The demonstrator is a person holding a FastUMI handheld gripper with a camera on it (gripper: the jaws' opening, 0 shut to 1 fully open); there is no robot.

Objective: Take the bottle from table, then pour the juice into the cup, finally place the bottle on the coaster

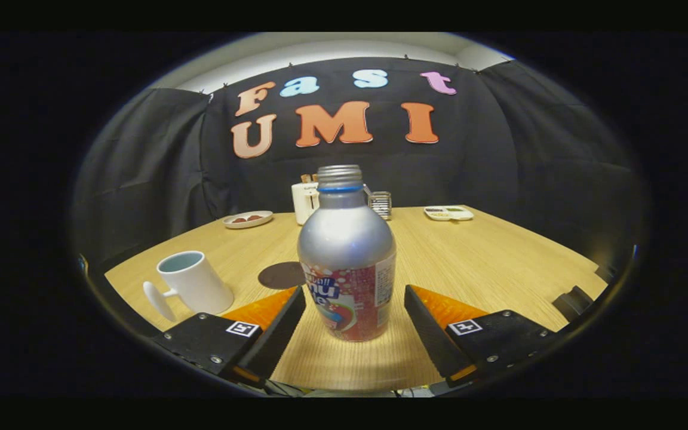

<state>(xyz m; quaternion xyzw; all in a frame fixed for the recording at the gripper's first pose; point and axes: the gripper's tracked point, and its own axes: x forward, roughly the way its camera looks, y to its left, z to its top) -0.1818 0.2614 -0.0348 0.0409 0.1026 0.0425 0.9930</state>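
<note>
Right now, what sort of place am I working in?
Probably a staged demo booth set up like a dining table: a wooden table walled by black cloth, laid with a bottle between the open gripper fingers, a white cup and a dark coaster.

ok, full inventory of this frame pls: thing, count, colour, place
bottle: 1, silver with red label, upright on the table between the open fingers, cap on, touched by neither
cup: 1, white mug, left of the bottle, beside the left finger
coaster: 1, dark round, on the table between cup and bottle
table: 1, light wood
toaster-like white appliance: 1, far side, behind the bottle
small plate: 1, white with reddish pieces on it, far left
wire rack: 1, metal, just behind the bottle, partly hidden
flat tray: 1, white, far right
tool: 1, black fingers with orange backing, open, straddling the bottle's base
</note>
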